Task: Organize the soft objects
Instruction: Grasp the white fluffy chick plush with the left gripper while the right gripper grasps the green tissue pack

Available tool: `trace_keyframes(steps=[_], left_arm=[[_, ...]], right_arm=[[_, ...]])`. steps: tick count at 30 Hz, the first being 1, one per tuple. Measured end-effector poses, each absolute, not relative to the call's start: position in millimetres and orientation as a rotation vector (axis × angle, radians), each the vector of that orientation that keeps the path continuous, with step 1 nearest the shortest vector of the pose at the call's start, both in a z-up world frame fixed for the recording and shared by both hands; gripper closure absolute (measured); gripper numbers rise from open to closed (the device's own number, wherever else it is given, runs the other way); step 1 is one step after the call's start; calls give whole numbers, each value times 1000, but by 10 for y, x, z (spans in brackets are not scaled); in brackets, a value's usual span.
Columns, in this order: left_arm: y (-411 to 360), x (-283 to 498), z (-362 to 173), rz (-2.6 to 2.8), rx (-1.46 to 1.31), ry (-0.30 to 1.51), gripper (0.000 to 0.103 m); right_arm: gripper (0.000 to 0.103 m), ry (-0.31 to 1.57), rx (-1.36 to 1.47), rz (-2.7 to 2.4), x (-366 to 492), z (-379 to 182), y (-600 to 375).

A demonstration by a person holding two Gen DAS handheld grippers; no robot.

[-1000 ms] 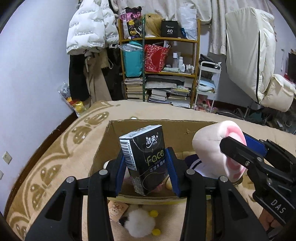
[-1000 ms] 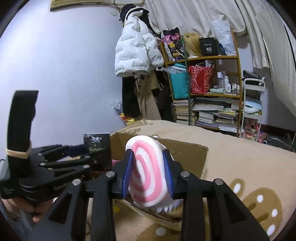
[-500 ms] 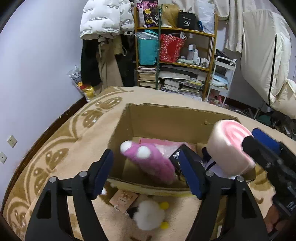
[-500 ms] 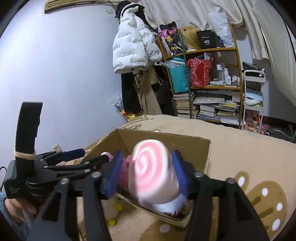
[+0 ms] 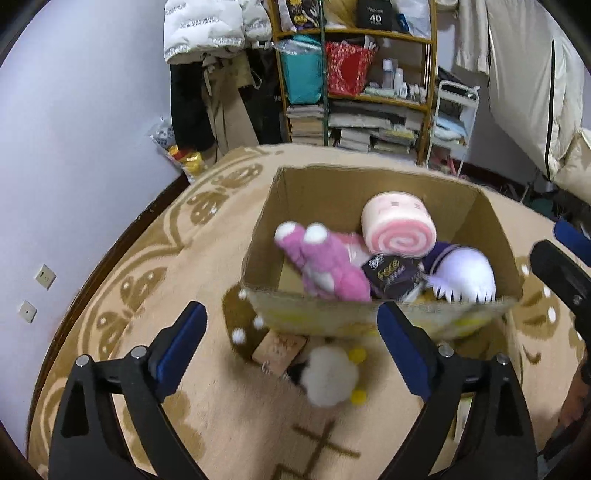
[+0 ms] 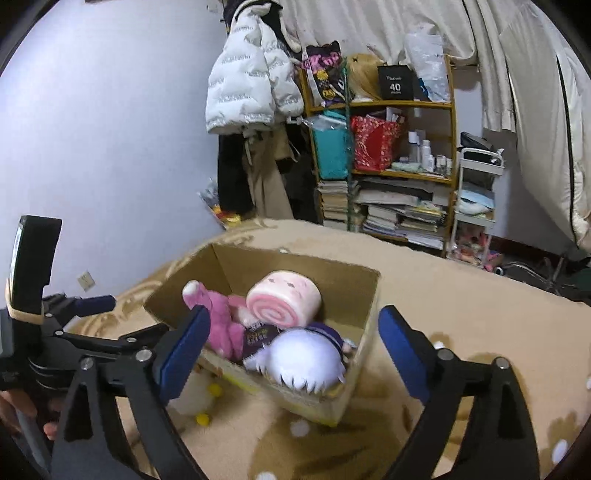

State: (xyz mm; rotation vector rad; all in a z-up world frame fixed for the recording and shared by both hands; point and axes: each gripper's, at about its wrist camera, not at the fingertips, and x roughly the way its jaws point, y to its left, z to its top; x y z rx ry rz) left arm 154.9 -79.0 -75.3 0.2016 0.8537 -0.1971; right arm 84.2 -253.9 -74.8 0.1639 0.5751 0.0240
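Observation:
A cardboard box [image 5: 332, 188] [image 6: 365, 295] sits on the beige rug. Inside it lie a pink-and-white swirl roll plush [image 5: 397, 223] [image 6: 282, 301], a pink plush [image 5: 325, 262] [image 6: 218, 321], a black tissue pack [image 5: 391, 275] [image 6: 258, 334] and a white-and-purple plush [image 5: 463, 275] [image 6: 306, 356]. My left gripper [image 5: 290, 345] hangs before the box's near wall, jaws still opening with nothing between them. My right gripper [image 6: 291, 349] hovers over the box's near corner, jaws also opening wide, holding nothing. A white fluffy toy with yellow balls [image 5: 332, 373] [image 6: 195, 400] lies on the rug outside the box.
A small tan card [image 5: 280, 347] lies by the fluffy toy. Behind the rug stand a cluttered wooden shelf [image 5: 354, 74] [image 6: 384, 155], hanging coats [image 5: 210, 33], a white cart [image 5: 452, 122] and a purple wall on the left.
Both grippers opened. The left let go of the black tissue pack and the right released the swirl roll; both now lie in the box. The left view tilted down.

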Motion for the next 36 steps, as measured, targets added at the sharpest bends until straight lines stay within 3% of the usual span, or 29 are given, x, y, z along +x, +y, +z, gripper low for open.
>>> trace_keyframes(steps=[9,22,36], left_arm=[[-630,1377,-766,-150,193,928,3],[-704,1362,-1059,-178,276,1048,3],[-870,1517,-1461,-209,333,1121,3]], right_arm=[[0,716,210,-15,532,-897,-2499],[0,1017,315,-115,391,-1465,-2568],[0,1180,407,-152,429,-1884,-2697]])
